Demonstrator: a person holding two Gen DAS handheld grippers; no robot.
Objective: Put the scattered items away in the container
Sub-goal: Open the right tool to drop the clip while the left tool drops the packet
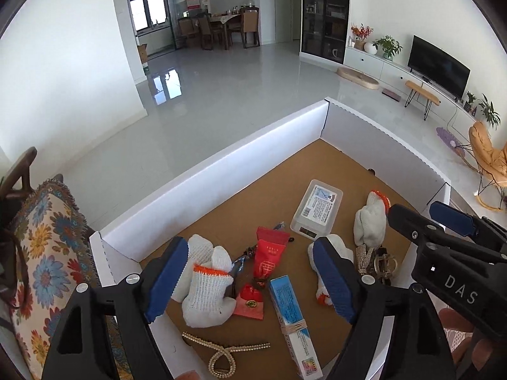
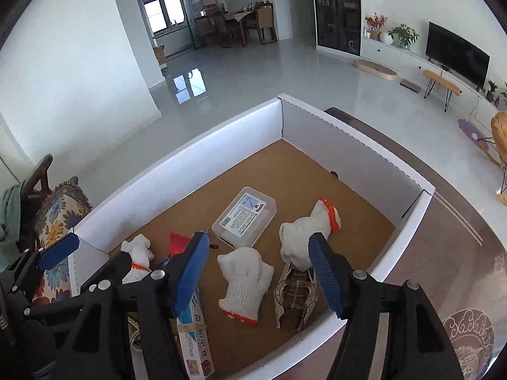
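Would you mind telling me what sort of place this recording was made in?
Most likely a home's open living and dining area: a television on a low white cabinet, and a dining table with chairs behind.

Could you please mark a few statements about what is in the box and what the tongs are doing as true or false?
1. The left tongs are open and hold nothing. True.
2. The clear plastic case lies outside the white box. False: it lies on the box's brown floor.
3. The right tongs are clamped on a glove. False: they are open, with the glove lying below them.
4. The blue carton has a rubber band around it. True.
5. All gloves have green cuffs. False: the cuffs are orange.
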